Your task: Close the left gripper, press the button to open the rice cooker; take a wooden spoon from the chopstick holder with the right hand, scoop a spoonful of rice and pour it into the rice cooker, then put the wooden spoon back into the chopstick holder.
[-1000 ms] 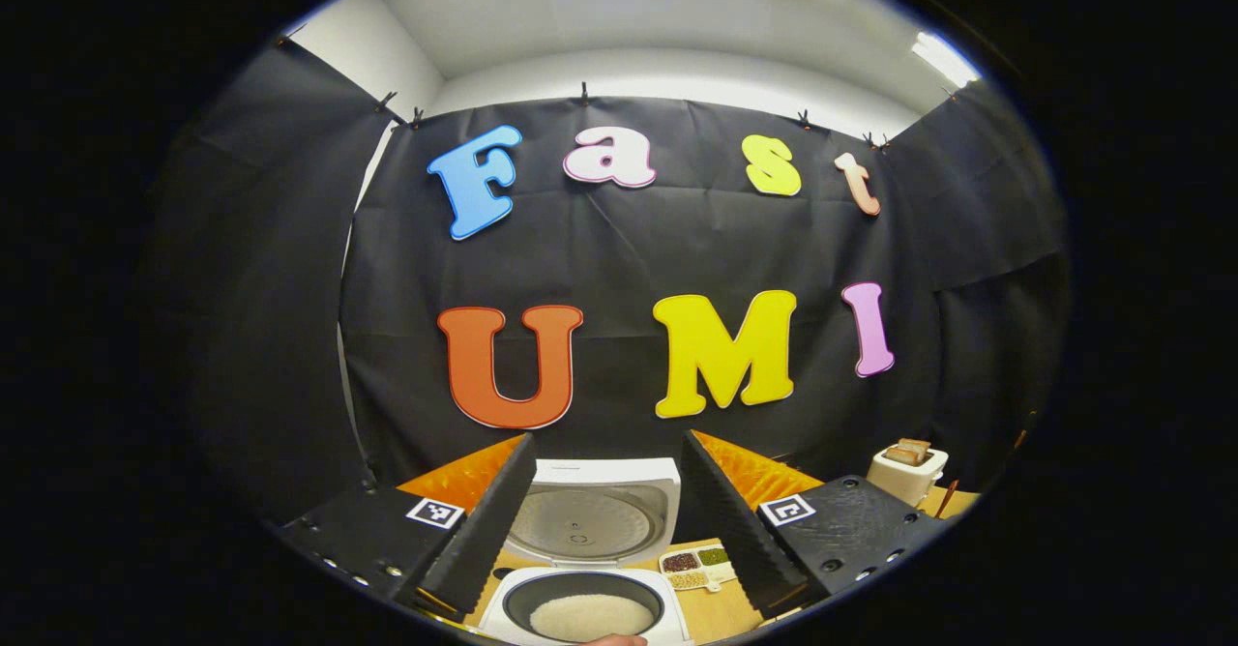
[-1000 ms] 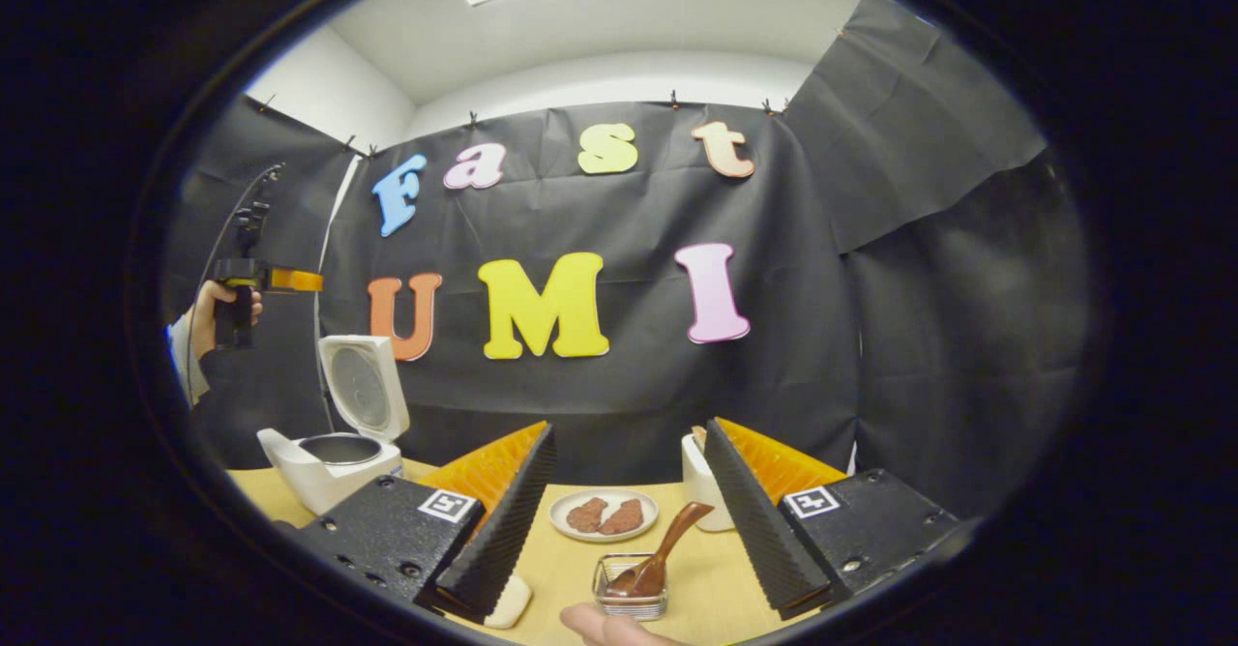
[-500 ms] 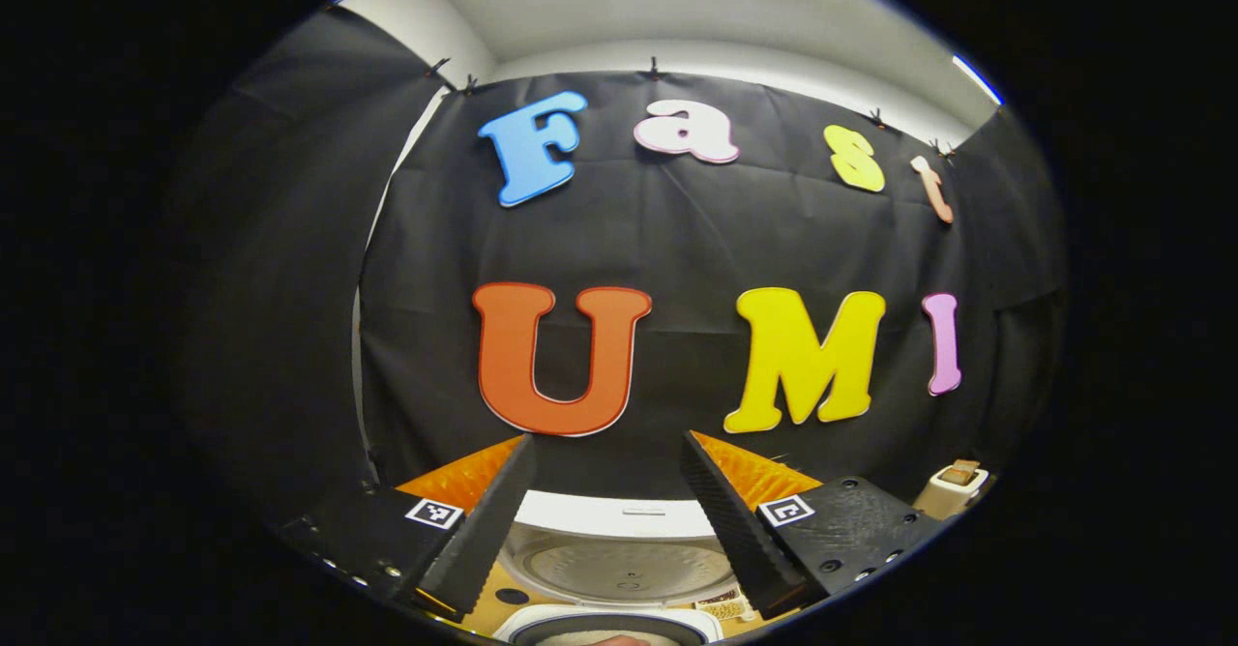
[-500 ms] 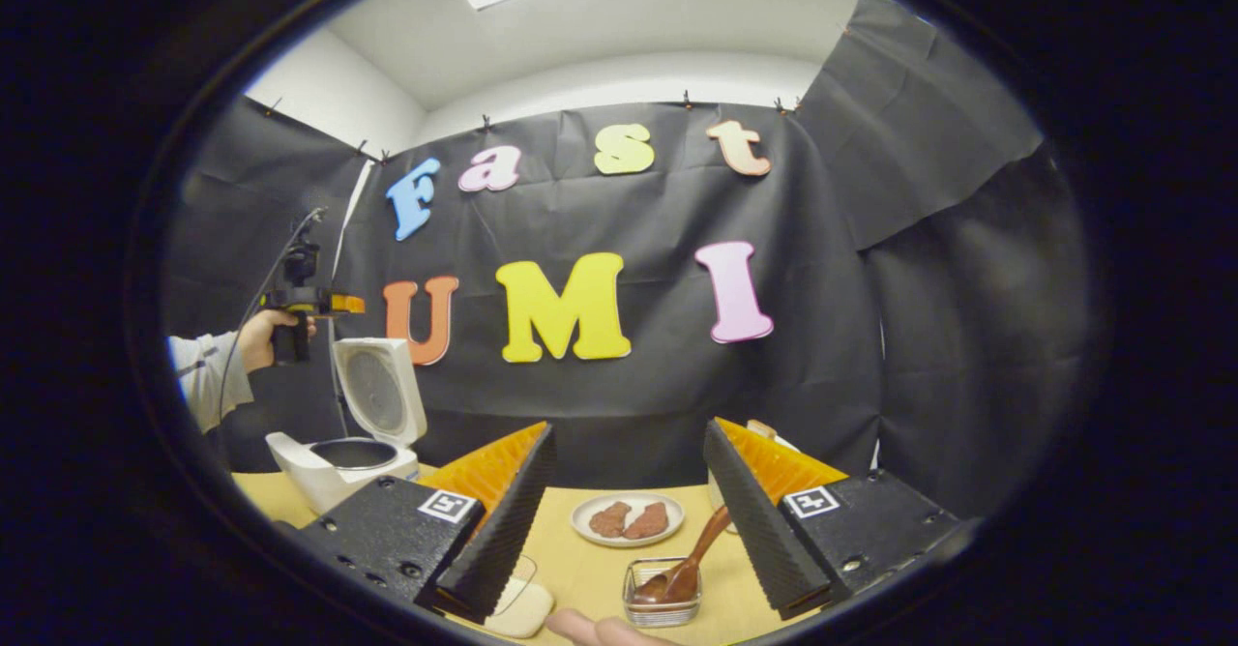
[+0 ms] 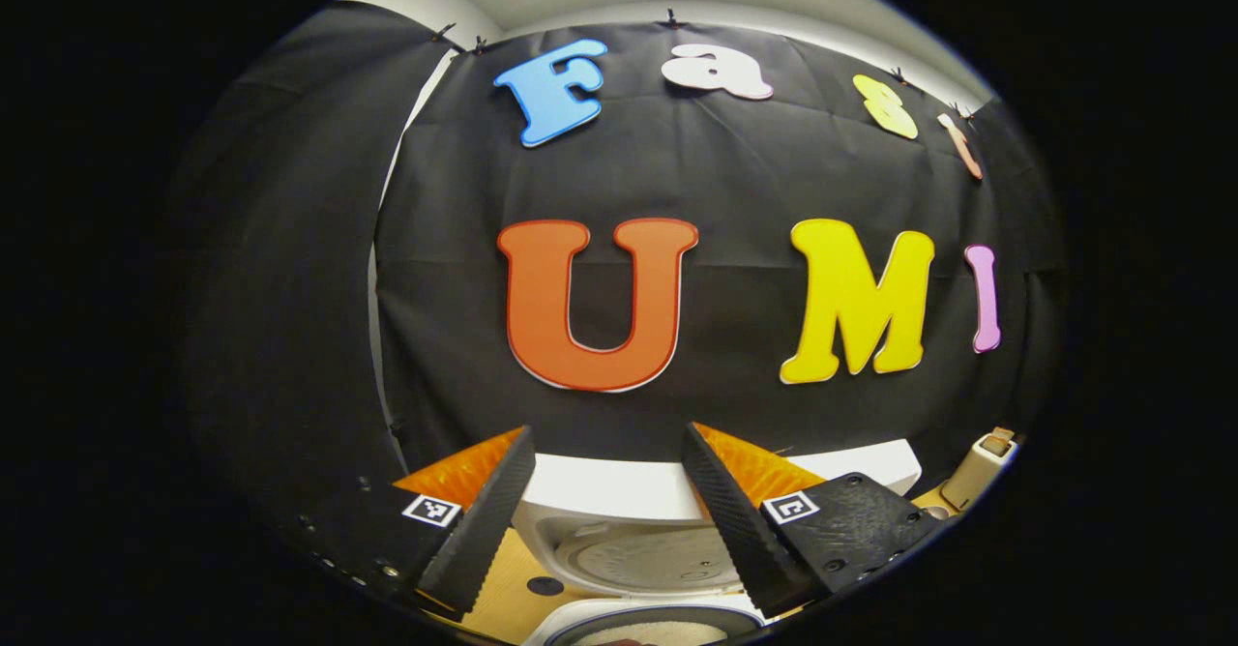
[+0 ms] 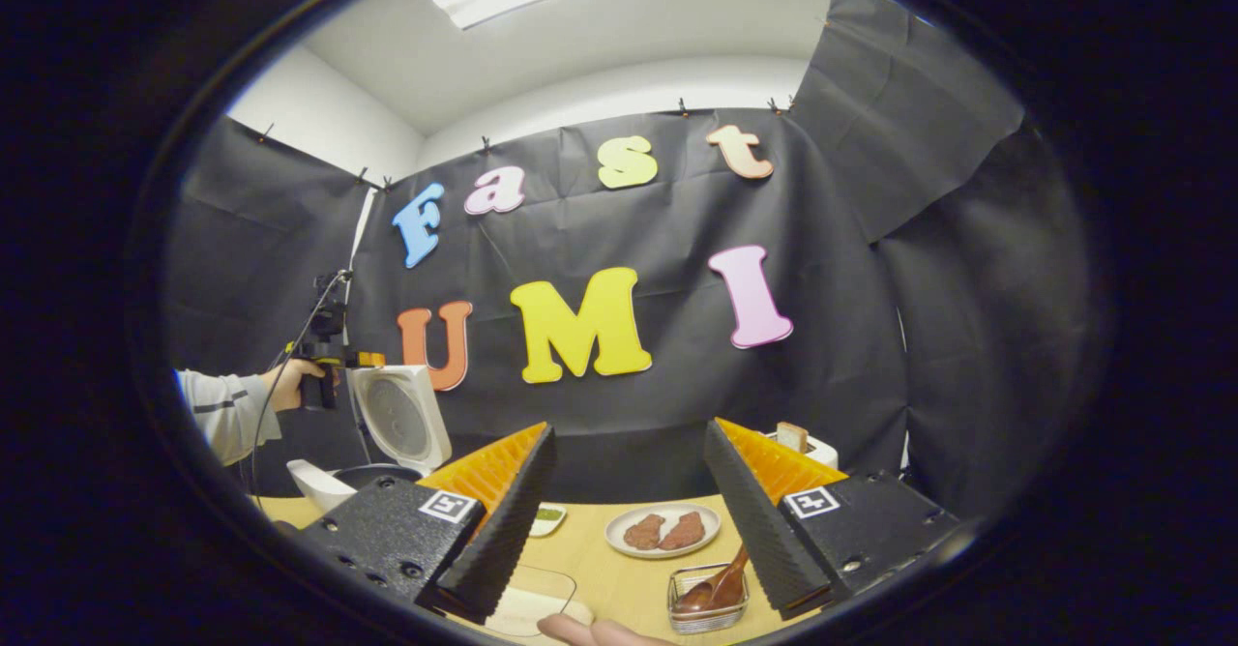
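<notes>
Rice cooker point(image 5: 667, 491) lid up, rice inside — wooden spoon point(image 6: 721, 583) in the wire chopstick holder point(image 6: 706, 607). Your left gripper point(image 5: 604, 506) and right gripper point(image 6: 629, 520) both spread, empty — task looks finished.

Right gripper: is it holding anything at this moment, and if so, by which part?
Nothing is held. The right gripper is open, with only air between its fingers; the wooden spoon rests in the chopstick holder below.
</notes>
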Demonstrator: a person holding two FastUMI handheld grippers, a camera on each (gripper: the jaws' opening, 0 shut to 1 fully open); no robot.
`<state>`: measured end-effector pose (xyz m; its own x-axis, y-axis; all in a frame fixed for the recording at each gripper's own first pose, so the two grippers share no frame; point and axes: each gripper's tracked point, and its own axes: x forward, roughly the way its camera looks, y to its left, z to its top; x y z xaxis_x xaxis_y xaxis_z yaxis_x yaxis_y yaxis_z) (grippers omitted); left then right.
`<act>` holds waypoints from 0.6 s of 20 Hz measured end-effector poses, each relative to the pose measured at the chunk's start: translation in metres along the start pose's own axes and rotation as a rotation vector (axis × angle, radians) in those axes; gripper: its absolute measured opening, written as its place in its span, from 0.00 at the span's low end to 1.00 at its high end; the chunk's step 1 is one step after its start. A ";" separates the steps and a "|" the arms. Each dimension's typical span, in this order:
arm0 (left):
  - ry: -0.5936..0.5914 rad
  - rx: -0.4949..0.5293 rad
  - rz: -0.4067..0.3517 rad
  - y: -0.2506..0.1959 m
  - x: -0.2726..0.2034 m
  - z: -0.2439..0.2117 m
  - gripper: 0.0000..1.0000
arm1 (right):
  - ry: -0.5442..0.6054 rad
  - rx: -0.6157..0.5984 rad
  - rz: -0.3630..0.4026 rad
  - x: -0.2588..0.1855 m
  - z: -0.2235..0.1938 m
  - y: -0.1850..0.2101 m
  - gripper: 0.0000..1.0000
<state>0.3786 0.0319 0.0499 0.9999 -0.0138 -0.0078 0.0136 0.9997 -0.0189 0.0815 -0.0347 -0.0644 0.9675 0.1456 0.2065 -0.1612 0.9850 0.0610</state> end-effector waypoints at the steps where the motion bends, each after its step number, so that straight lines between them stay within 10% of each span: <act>1: 0.007 -0.005 0.002 -0.002 0.000 -0.002 0.99 | 0.008 0.003 0.007 -0.001 -0.002 0.003 1.00; 12: 0.067 0.073 0.012 -0.017 -0.021 -0.003 0.92 | 0.029 -0.055 0.017 -0.026 0.001 0.008 0.93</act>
<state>0.3576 0.0152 0.0471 0.9972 -0.0009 -0.0742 0.0049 0.9985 0.0544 0.0548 -0.0311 -0.0680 0.9700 0.1647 0.1788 -0.1680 0.9858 0.0037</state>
